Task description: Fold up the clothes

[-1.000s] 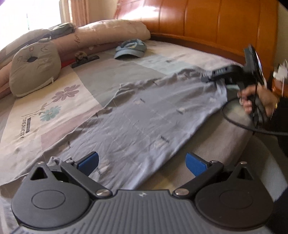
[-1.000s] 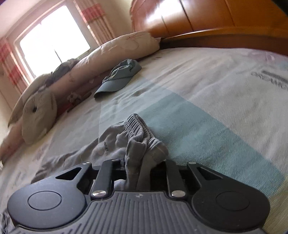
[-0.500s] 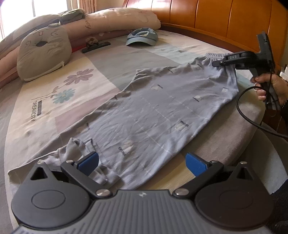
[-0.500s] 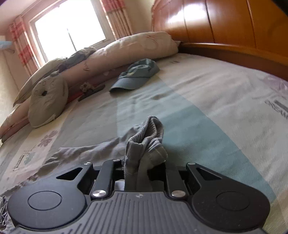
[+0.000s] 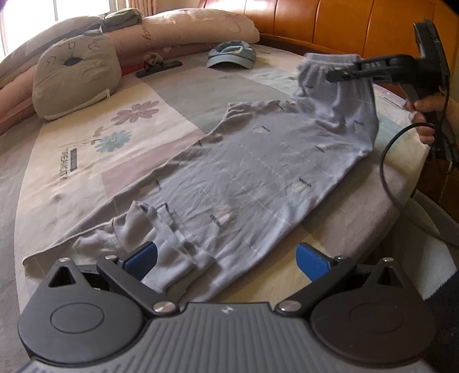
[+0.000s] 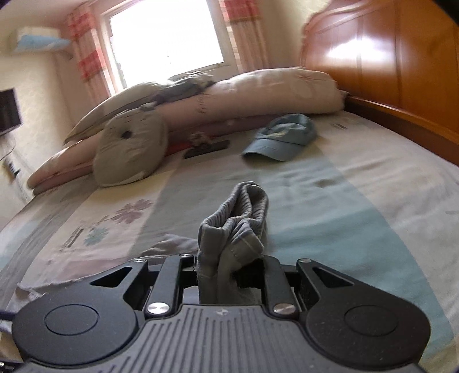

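Grey-blue trousers (image 5: 258, 172) lie stretched along the bed in the left wrist view, leg cuffs near me, ribbed waistband (image 5: 330, 61) lifted at the far right. My right gripper (image 5: 341, 75) is shut on that waistband, held by a hand (image 5: 424, 114). In the right wrist view the bunched waistband (image 6: 235, 226) stands up between the right gripper (image 6: 229, 275) fingers. My left gripper (image 5: 226, 255) is open just above the cuffs (image 5: 160, 246), its left blue pad (image 5: 140, 258) touching the cloth.
A blue cap (image 5: 232, 54) lies at the far side near the wooden headboard (image 5: 344, 25). A grey cushion (image 5: 74, 77), long pink pillows (image 5: 186, 25) and a small dark object (image 5: 159, 69) sit at the back left. The bed edge (image 5: 373, 218) runs along the right.
The right gripper has lifted the waistband off the bed and carried it up and toward the bed's middle. The left gripper has drawn closer to the cuffs, still open.
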A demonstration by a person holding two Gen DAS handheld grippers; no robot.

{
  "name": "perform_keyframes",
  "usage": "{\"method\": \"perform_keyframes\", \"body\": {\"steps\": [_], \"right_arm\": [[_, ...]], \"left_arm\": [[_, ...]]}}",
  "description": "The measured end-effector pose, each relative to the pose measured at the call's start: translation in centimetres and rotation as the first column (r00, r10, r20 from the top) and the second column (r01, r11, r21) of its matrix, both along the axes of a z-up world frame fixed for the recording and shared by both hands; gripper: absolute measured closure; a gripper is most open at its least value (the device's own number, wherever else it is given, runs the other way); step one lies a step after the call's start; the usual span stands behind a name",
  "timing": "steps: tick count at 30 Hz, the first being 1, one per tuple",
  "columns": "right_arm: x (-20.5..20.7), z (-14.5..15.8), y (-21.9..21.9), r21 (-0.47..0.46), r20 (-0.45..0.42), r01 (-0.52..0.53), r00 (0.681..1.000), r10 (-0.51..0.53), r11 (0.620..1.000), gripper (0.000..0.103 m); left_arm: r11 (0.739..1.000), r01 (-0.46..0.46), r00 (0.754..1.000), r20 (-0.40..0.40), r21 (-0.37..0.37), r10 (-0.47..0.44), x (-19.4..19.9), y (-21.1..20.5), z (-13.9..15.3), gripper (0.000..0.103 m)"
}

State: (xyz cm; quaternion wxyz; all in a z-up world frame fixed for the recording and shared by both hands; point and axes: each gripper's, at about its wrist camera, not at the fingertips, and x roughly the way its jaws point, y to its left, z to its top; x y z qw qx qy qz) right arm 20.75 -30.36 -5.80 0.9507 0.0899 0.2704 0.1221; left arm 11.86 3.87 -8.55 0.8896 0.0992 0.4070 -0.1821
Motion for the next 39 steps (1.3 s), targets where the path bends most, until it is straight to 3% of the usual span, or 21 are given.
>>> {"method": "perform_keyframes", "body": {"steps": [15, 39], "right_arm": [[-1.8, 1.4, 12.5, -0.202, -0.003, -0.219, 0.975, 0.223, 0.955, 0.083], [-4.2, 2.6, 27.1, -0.304, -0.035, -0.410, 0.907, 0.420, 0.860, 0.083]], "left_arm": [[0.997, 0.082, 0.997, 0.011, 0.013, -0.082, -1.5, 4.8, 0.8, 0.001], [1.000, -0.022, 0.998, 0.064, 0.012, 0.021, -3.8, 11.2, 0.4, 0.001]]}}
